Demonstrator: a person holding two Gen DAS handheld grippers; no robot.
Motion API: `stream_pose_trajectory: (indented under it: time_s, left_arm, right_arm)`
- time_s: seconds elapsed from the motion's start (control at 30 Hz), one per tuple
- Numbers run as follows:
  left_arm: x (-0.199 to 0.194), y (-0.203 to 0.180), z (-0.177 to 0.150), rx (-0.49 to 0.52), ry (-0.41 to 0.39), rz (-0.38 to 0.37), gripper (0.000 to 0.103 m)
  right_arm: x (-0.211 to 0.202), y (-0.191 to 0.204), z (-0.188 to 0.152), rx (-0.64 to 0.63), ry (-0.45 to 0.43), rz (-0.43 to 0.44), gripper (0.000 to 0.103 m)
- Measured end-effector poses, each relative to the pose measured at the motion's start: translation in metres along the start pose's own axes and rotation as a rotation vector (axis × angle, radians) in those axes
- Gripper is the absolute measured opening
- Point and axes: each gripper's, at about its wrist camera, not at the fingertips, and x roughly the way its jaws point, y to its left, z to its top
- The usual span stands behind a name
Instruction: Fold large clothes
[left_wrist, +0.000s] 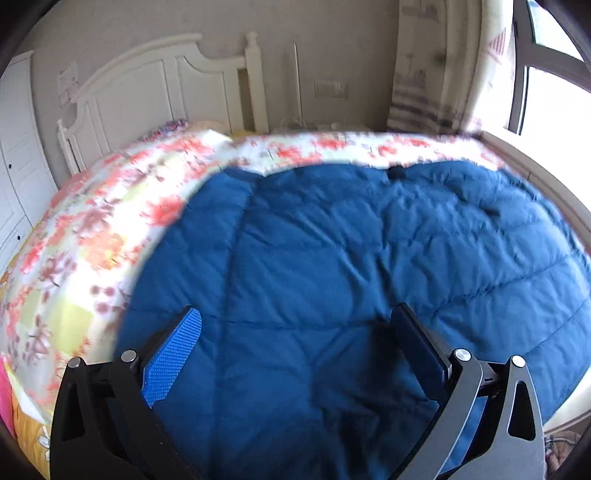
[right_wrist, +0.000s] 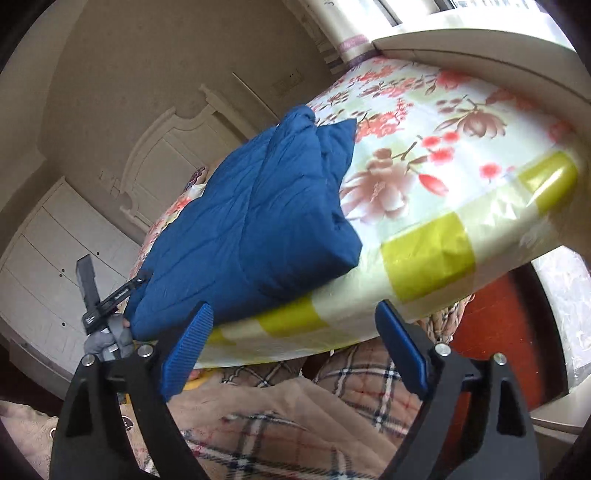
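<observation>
Now a big blue puffy coat (left_wrist: 332, 266) lies on the bed (left_wrist: 92, 229). The bed has a cover with red and brown flowers and yellow-green squares. In the right wrist view the coat (right_wrist: 251, 221) looks folded into a thick bundle near the near edge of the bed (right_wrist: 443, 192), toward its left side.

The left gripper (left_wrist: 299, 354) hangs just over the coat. Its two fingers are spread wide apart, and nothing is pinched between them. You can see blue cloth in the gap, but I cannot tell if the fingers touch it.

The right gripper (right_wrist: 295, 350) is off the coat, near the bed's near edge. Its fingers are also spread wide and grasp nothing. Below it is a person's checked clothing (right_wrist: 295, 424).

In the right wrist view the other gripper (right_wrist: 107, 302) shows at the coat's near left corner, with a grey gloved hand (right_wrist: 107, 339) under it.

A white headboard (left_wrist: 159, 92) stands at the far end of the bed. A white wardrobe (right_wrist: 55, 266) is on the left, and a window (left_wrist: 546, 74) is on the far right.
</observation>
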Motion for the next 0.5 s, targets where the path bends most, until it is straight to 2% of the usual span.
stream_pose_trajectory:
  time_s: [0.07,0.17,0.3,0.37,0.5]
  left_arm:
    - [0.002,-0.004,-0.005,0.032,-0.026,0.02,0.099]
    - [0.001,0.002,-0.008,0.025,-0.021,-0.012,0.099]
    - [0.003,0.002,-0.012,0.027,-0.03,-0.017,0.099]
    - [0.004,0.001,-0.012,0.027,-0.031,-0.016,0.099]
    - [0.004,0.001,-0.012,0.029,-0.03,-0.012,0.099]
  right_arm:
    - [0.013,0.005,0.004,-0.007,0.009,0.021,0.088]
    - [0.027,0.013,0.012,-0.024,0.012,0.041,0.088]
    - [0.049,0.026,0.029,-0.029,-0.005,0.031,0.091]
    - [0.062,0.034,0.038,-0.028,0.0,0.009,0.092]
    - [0.09,0.065,0.057,-0.051,-0.007,-0.096,0.092]
